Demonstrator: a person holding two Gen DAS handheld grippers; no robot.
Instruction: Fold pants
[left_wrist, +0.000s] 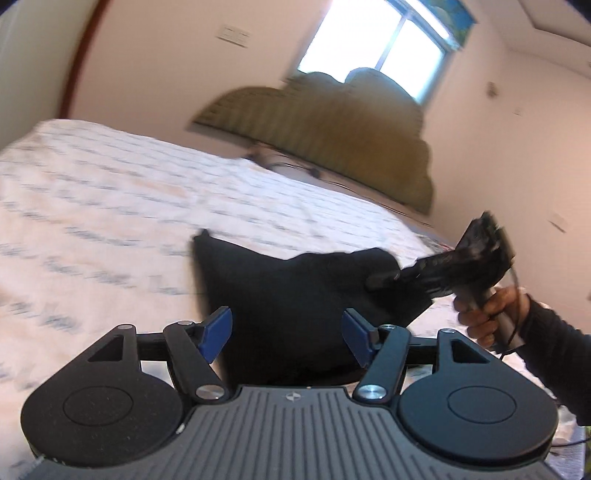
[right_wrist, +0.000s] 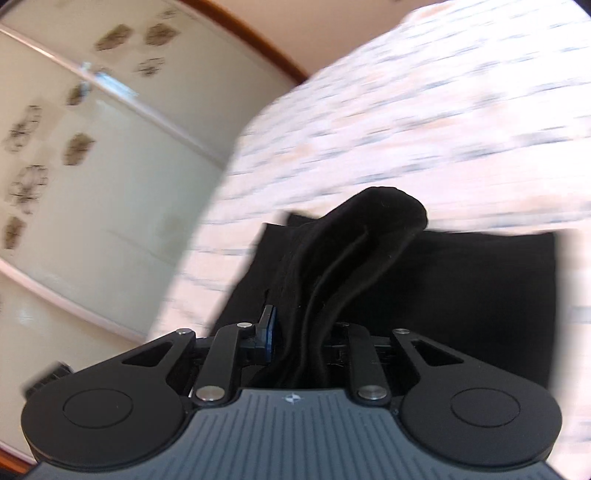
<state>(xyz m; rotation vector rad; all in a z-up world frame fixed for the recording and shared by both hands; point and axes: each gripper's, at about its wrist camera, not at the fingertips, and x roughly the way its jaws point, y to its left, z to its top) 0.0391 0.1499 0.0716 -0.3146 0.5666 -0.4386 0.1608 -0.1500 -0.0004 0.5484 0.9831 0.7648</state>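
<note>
One pair of black pants (left_wrist: 295, 295) lay on the single patterned bed (left_wrist: 110, 206), directly ahead of the left gripper (left_wrist: 287, 338), whose jaws stood apart and empty. The right gripper (right_wrist: 295, 332) pinched a raised fold of them.

A home bedroom: bed (left_wrist: 110, 192), headboard (left_wrist: 332, 147), wardrobe (right_wrist: 92, 166).

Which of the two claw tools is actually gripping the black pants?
The right gripper: its blue pads are clamped on a bunch of the black pants. The left gripper is open, holding nothing.
</note>
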